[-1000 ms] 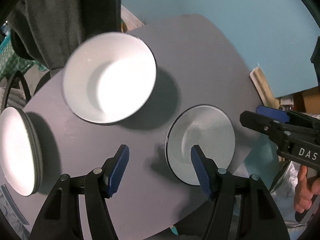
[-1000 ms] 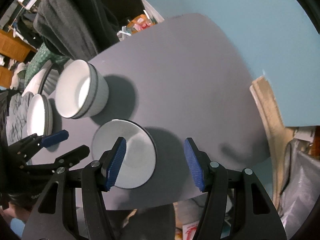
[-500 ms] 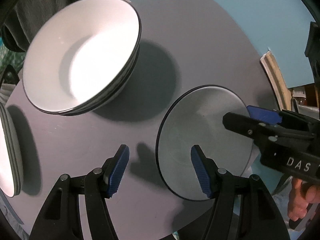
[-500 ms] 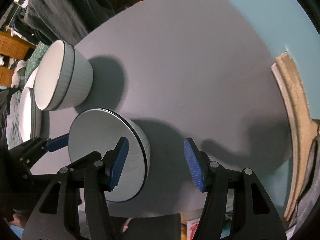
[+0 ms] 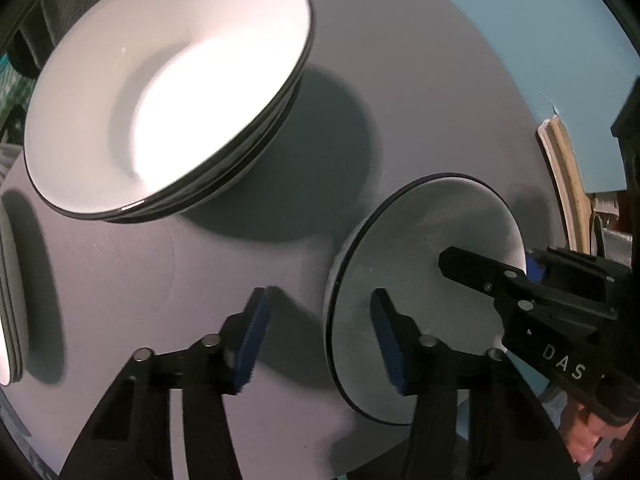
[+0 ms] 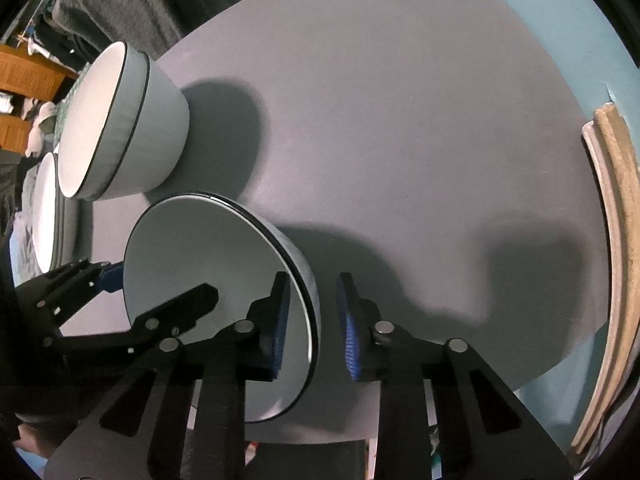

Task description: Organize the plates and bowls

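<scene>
- small bowl (image 6: 208,280) sits on the grey table (image 6: 400,140), near its front edge, white inside with a dark rim; same bowl is seen in the left view (image 5: 424,288).
- right tongs (image 6: 312,320) straddle the bowl's right wall: one blue pad inside, one outside, a gap visible on each side, so narrowed but not clamped.
- left tongs (image 5: 316,340) spread wide apart, holding nothing; the right-hand pad is over the bowl's interior, the other over bare table.
- stacked bowls (image 5: 168,88) stand just behind and to the left, apart from the small bowl; stacked plates (image 5: 10,300) are at the far left edge.
- judgement: pre-grasp on the rim, likely for nesting it in the stack.
- risk: a one-wall pinch on smooth glaze may let the bowl swing or slip when lifted.
- risk: closing off-centre could push the bowl towards the near table edge.
- risk: both tongs crowd the same bowl; they could collide.
</scene>
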